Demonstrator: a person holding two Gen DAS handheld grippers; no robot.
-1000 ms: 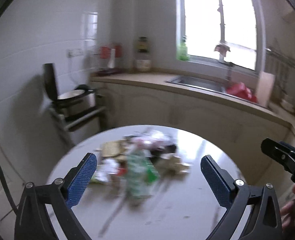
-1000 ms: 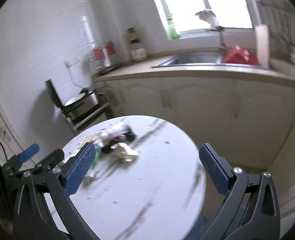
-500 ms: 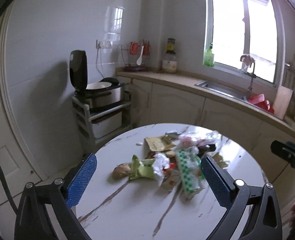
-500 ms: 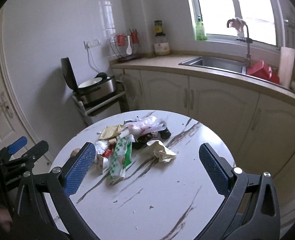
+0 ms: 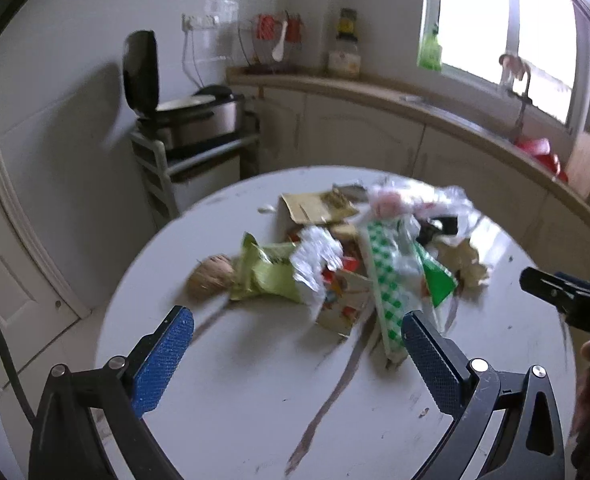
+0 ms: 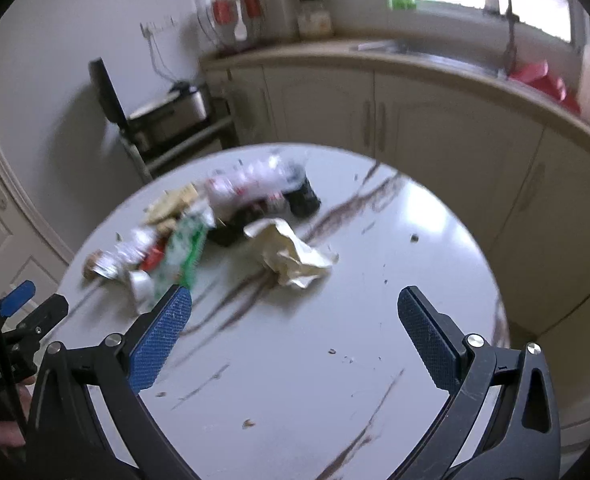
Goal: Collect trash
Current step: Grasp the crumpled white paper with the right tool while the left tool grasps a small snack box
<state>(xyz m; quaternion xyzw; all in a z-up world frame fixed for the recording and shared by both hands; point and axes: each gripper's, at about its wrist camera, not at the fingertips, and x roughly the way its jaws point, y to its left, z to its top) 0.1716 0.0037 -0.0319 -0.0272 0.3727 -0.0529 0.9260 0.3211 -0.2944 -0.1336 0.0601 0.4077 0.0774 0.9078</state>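
Both claws, left (image 5: pixel 297 354) and right (image 6: pixel 294 336), gape empty above blurred trash (image 5: pixel 347 252), labels unreadable

Glossy marble-look table (image 6: pixel 375 320) (crumpled paper (image 6: pixel 291 256))

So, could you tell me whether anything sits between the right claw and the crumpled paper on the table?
Nothing visible does. The right claw is open above bare tabletop, and the crumpled paper lies just ahead, apart from the wrapper pile.
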